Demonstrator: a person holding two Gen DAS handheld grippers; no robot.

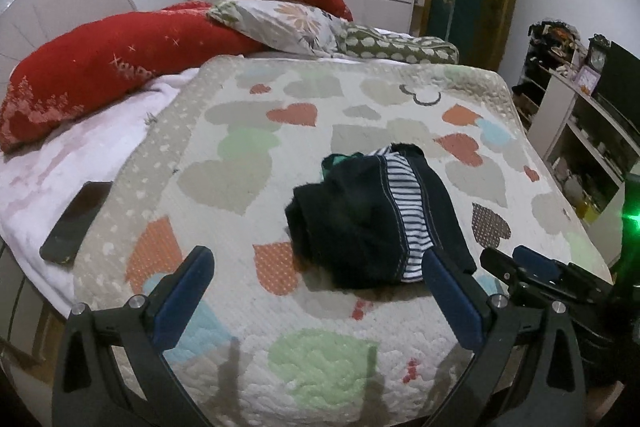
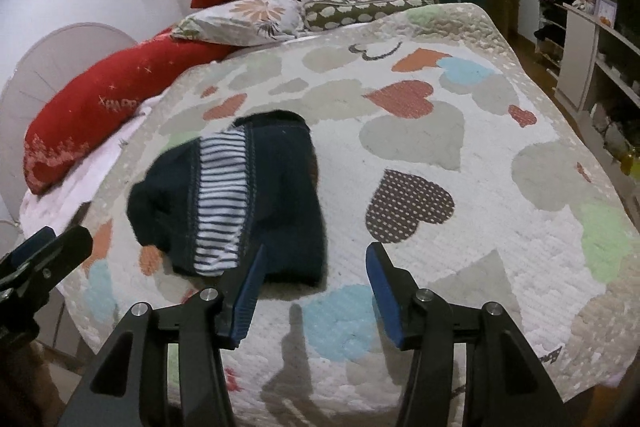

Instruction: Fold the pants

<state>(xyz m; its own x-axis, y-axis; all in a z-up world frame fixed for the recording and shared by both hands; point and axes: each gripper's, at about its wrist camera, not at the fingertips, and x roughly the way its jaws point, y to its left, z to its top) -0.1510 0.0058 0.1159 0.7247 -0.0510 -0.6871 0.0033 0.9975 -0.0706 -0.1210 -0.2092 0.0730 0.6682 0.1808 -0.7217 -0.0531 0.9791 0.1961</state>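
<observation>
Both grippers empty, pants look basically folded already

Left gripper [image 1: 318, 263] is spread wide with nothing in it, right gripper [image 2: 316, 261] is open a bit narrower, also holding nothing. Pants [image 2: 240, 195] sit as a compact dark bundle on the heart quilt [image 2: 440, 227], striped lining showing. My guess is the grippers hang just short of the near edge because the fold's done or needs one last tidy. Loads of bare quilt to the right; phone [image 1: 76, 223] lies well off on the left, and pillows [image 1: 120, 59] are far back.
</observation>
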